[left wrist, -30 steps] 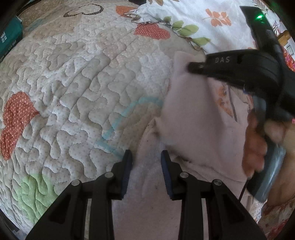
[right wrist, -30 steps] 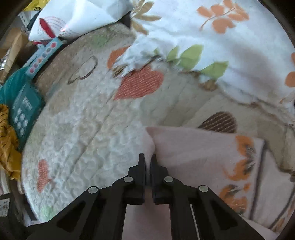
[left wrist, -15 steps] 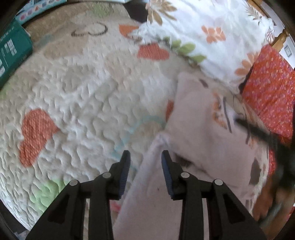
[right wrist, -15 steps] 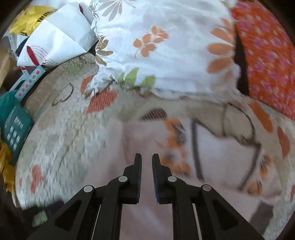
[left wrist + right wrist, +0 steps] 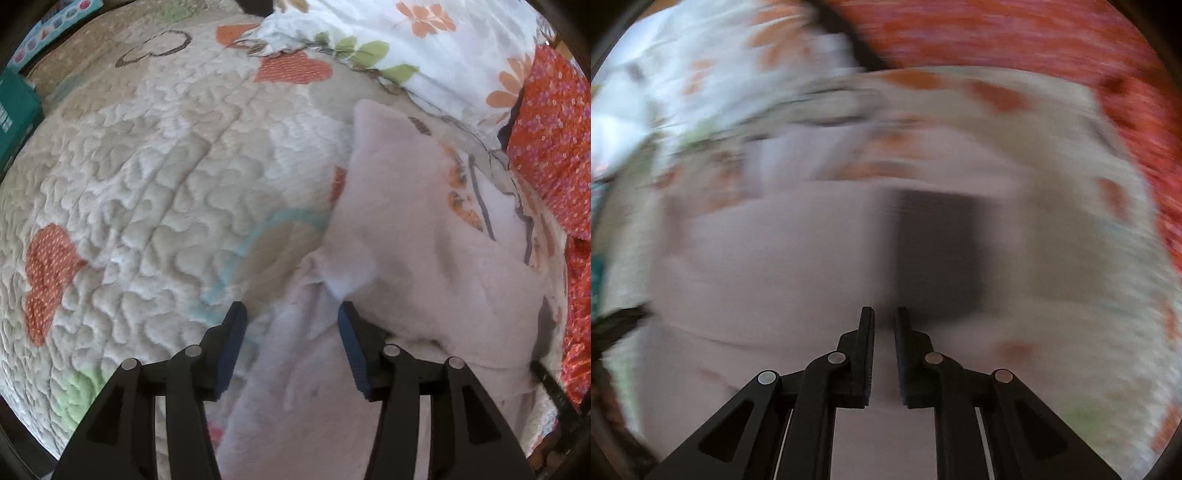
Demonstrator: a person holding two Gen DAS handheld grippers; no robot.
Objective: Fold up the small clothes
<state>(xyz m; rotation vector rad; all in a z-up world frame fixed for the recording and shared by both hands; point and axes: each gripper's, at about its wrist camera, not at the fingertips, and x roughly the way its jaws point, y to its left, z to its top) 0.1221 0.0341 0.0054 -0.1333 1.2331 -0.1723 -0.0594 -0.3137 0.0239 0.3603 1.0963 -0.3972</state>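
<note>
1. The left gripper hangs with its jaws spread wide and nothing between them; the rumpled edge of the pale pink garment lies just ahead of and below the tips, likely so a fresh edge can be taken.
2. One flap of the garment is already laid over itself, ahead and to the right of the left jaws, on the quilted bedspread; the fold looks partly done.
3. The right gripper shows a narrow gap between its jaws, holding nothing; its view is blurred, with pink cloth beneath and ahead.
4. A floral pillow lies well beyond the left jaws.
</note>
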